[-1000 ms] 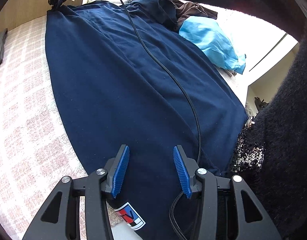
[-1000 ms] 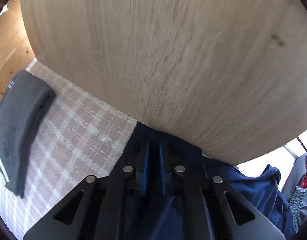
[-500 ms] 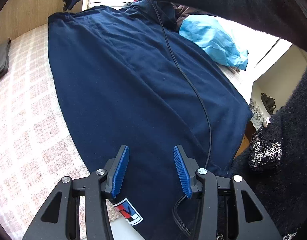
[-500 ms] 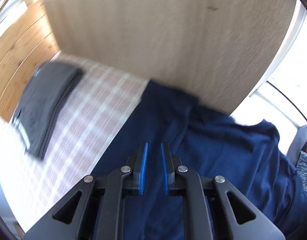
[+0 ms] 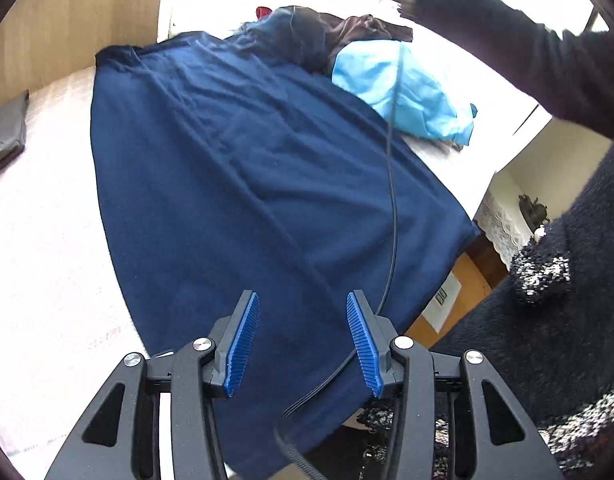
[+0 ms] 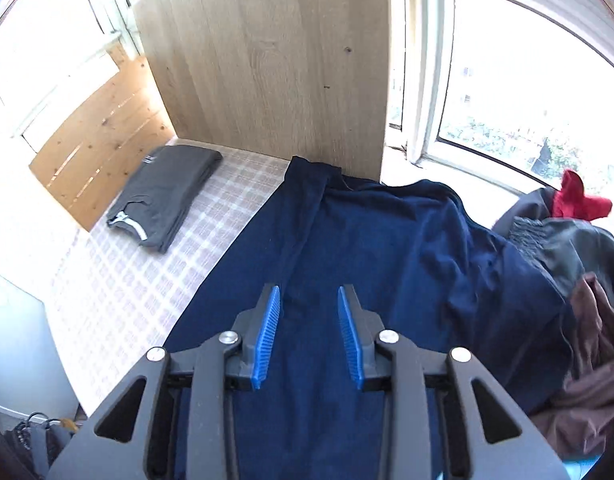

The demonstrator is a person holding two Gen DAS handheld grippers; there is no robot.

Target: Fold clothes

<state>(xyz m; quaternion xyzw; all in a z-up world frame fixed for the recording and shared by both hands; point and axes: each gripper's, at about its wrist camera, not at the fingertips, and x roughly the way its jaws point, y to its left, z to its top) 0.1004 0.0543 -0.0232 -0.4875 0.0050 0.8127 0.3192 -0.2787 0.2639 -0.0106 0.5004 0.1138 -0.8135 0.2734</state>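
Navy garment (image 5: pixel 259 184) lies spread long and mostly flat on checked bed cover (image 6: pixel 119 280), far end against wood panel (image 6: pixel 275 52); near end hangs past bed edge toward person. Change over last sec: right tool (image 6: pixel 309 332) was pinched shut on garment's far corner at the panel, then let go; now lifted well back from panel, jaws wide, nothing between them; corner stays put where it was laid. Left tool (image 5: pixel 301 340) jaws wide throughout, empty, hovering over garment's near end; black cable (image 5: pixel 391 184) trails across cloth. Meaning, as judgement: cloth has just been straightened and released, so it's laid out ready for a fold; neither tool grips it atm. L view only: light-blue cloth (image 5: pixel 403 92) beside garment, away from panel; person's dark sleeve (image 5: pixel 519 52) reaching over; garment's hanging near hem. R view only: folded grey item (image 6: pixel 167 192) on bed cover, near panel, well apart from garment; window (image 6: pixel 527 80); red piece (image 6: pixel 579 196) atop dark heap (image 6: pixel 579 248) touching garment's far side.
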